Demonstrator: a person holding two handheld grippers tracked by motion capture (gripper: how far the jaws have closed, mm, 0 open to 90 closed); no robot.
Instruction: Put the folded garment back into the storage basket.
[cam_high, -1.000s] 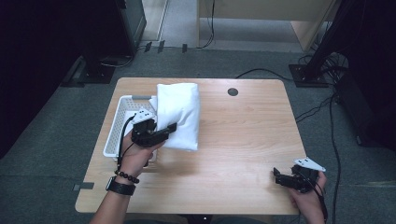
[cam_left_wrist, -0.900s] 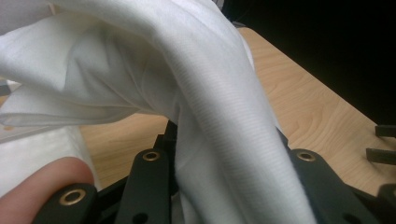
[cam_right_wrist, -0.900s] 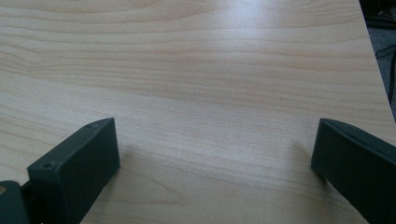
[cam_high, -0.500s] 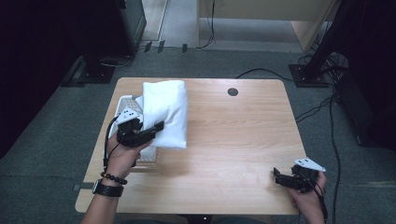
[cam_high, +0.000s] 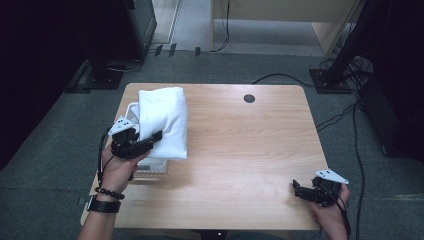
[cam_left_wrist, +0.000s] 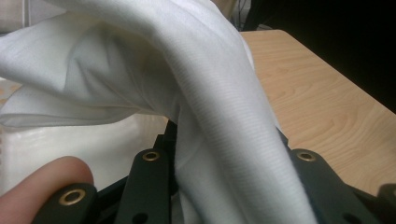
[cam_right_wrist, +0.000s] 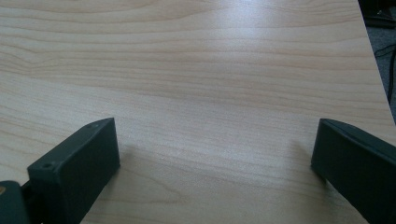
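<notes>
A folded white cloth (cam_high: 164, 120) hangs over the left part of the wooden table (cam_high: 250, 150), partly above a white wire basket (cam_high: 150, 166). My left gripper (cam_high: 154, 139) is shut on the cloth's near edge. In the left gripper view the white cloth (cam_left_wrist: 196, 93) drapes thickly between and over the black jaws, hiding the pads. My right gripper (cam_high: 297, 189) rests near the table's front right corner. The right gripper view has its two jaws standing wide apart over bare wood (cam_right_wrist: 210, 93), nothing between them.
A small dark round hole (cam_high: 249, 98) sits in the tabletop at the back. Grey carpet surrounds the table, with cables and a stand base (cam_high: 330, 80) at the back right and dark equipment at the left.
My left gripper has carried the white cloth leftward, so it now hangs over the basket. The right gripper has stayed in place.
</notes>
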